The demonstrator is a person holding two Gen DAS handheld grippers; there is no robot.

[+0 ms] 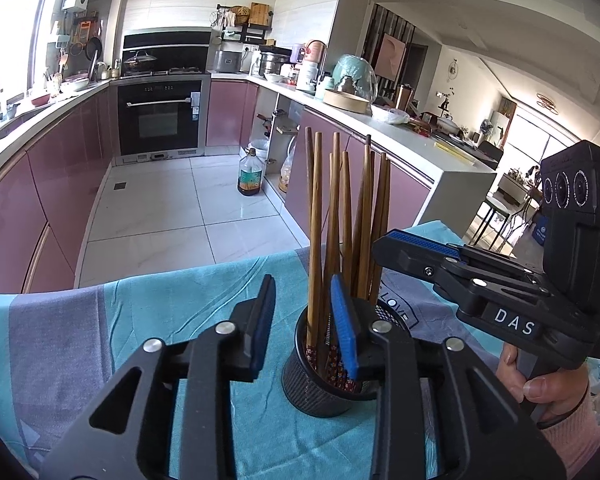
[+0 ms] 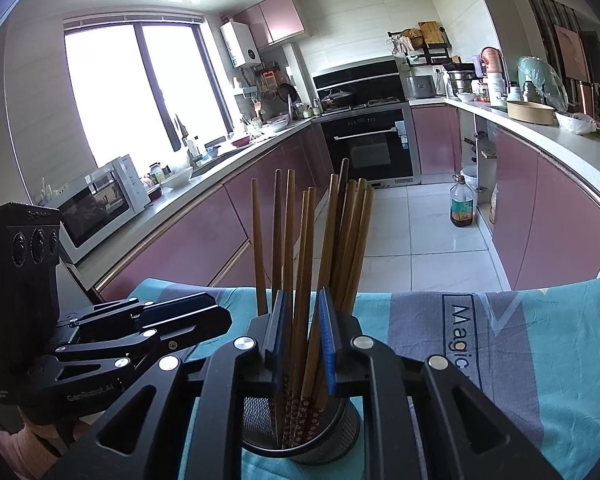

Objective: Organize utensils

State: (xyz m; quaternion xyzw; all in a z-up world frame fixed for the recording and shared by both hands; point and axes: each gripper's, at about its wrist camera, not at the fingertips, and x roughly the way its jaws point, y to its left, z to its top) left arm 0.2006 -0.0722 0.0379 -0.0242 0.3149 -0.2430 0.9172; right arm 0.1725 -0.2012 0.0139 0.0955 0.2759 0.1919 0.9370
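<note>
I am releasing chopsticks (image 2: 300, 280) into the holder (image 1: 324, 392), left gripper (image 1: 304, 328) and right gripper (image 2: 302, 340) both slightly apart, gripping nothing; next I'd lift clear without snagging any.

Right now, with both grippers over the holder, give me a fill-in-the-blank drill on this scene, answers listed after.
1. The chopsticks stand upright in a black mesh ____.
2. The holder sits on a ____ and grey cloth.
3. On the kitchen floor by the open cabinet stands a bottle of ____.
4. The left gripper and right gripper both have ____ pads.

Missing words: holder; blue; oil; blue
</note>
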